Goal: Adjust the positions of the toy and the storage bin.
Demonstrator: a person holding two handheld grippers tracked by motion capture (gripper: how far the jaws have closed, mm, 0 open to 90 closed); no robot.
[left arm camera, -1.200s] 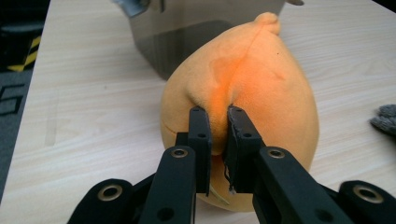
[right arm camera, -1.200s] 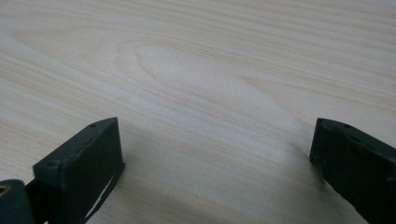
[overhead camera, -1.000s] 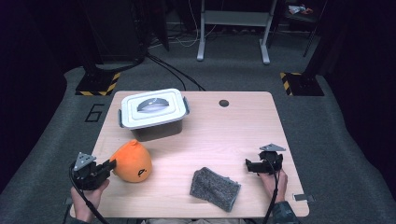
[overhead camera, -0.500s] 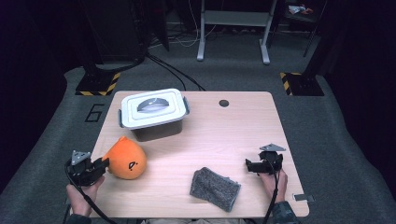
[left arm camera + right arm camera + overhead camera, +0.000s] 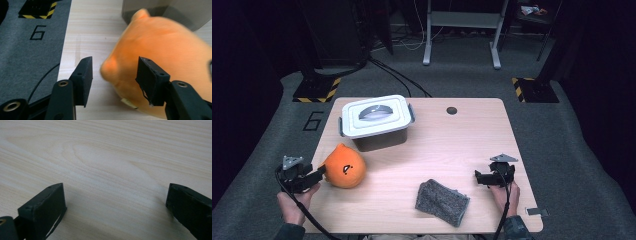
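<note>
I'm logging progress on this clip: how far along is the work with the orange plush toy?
Done: the orange plush toy lies on the table in front of the lidded container. In hand: the left gripper, jaws just opened, has let go; the toy sits partly between them, unpressed. Left: the grey cloth lies untouched, and the right gripper waits open.

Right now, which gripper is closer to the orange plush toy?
Left. The left gripper sits right beside the orange plush toy, its jaws just opening with the toy's edge between them. The right gripper rests open far across the table, beyond the grey cloth.
</note>
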